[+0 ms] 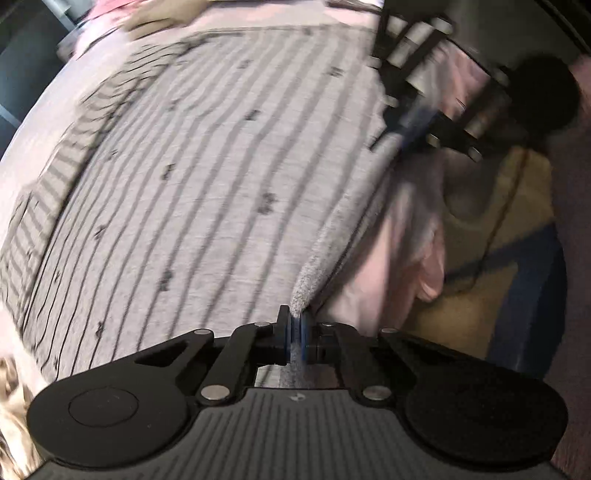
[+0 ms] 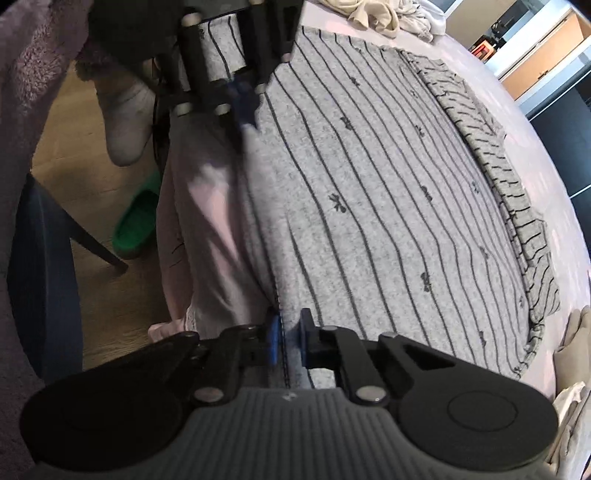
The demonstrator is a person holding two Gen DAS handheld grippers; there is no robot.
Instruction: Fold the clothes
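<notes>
A grey knit garment with thin dark stripes and small dark bow prints (image 2: pixel 388 206) lies spread flat on a bed with a pale pink sheet (image 2: pixel 532 155); one long edge of the garment runs along the bed's near edge, where the sheet hangs down toward the wooden floor (image 2: pixel 74 155). The left gripper (image 1: pixel 295 328) is clamped on this near edge; a fold of grey cloth stands pinched between its blue pads (image 1: pixel 286 332). The right gripper (image 2: pixel 286 332) is closed on the hem of the same edge, further along it; the stitched seam passes between its blue pads (image 2: pixel 272 338). A pile of cream and white clothes (image 2: pixel 384 14) sits at the far edge of the bed; a green slipper (image 2: pixel 136 221) lies on the floor beside the bed.
</notes>
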